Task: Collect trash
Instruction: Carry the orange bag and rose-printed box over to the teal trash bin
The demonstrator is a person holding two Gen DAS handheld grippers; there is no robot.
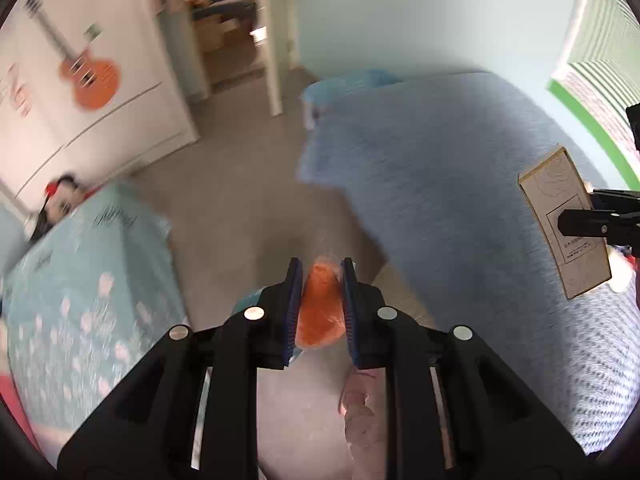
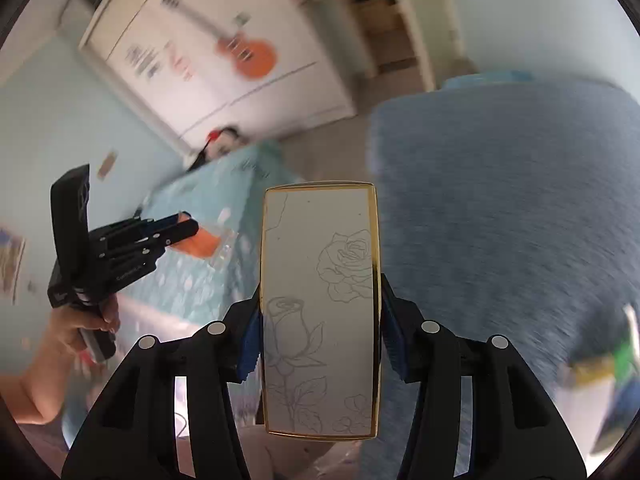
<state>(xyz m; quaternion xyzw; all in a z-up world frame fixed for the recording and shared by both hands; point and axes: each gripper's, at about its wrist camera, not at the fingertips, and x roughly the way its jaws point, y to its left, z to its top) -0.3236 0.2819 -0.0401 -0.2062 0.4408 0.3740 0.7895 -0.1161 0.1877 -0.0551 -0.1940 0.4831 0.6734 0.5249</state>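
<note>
A: Nearest first: what has the left hand-held gripper (image 1: 320, 300) got?

B: Its blue pads are clamped on an orange wrapper (image 1: 320, 312), clear plastic with orange inside. It sits deep between the fingers, which I'd judge is why so soft a thing doesn't slip out.

A: And the right hand-held gripper (image 2: 318, 340)?

B: Clamped on a flat cardboard box (image 2: 320, 312) with gold edging and drawn roses. It grips the long sides, so the box stands out forward along the fingers.

A: Both pieces of trash are off any surface, then?

B: Yes, both held in the air, well apart, one to each hand. That looks like carrying rather than picking.

A: What lies beyond?

B: The floor (image 1: 240, 200) between two beds: a floral bedspread (image 1: 80, 280) to the left, a blue blanket (image 1: 440, 160) to the right. Farther off, a white wardrobe (image 1: 80, 80) with a guitar picture and an open doorway (image 1: 232, 20). I see no bin, so where the trash goes I cannot tell.
</note>
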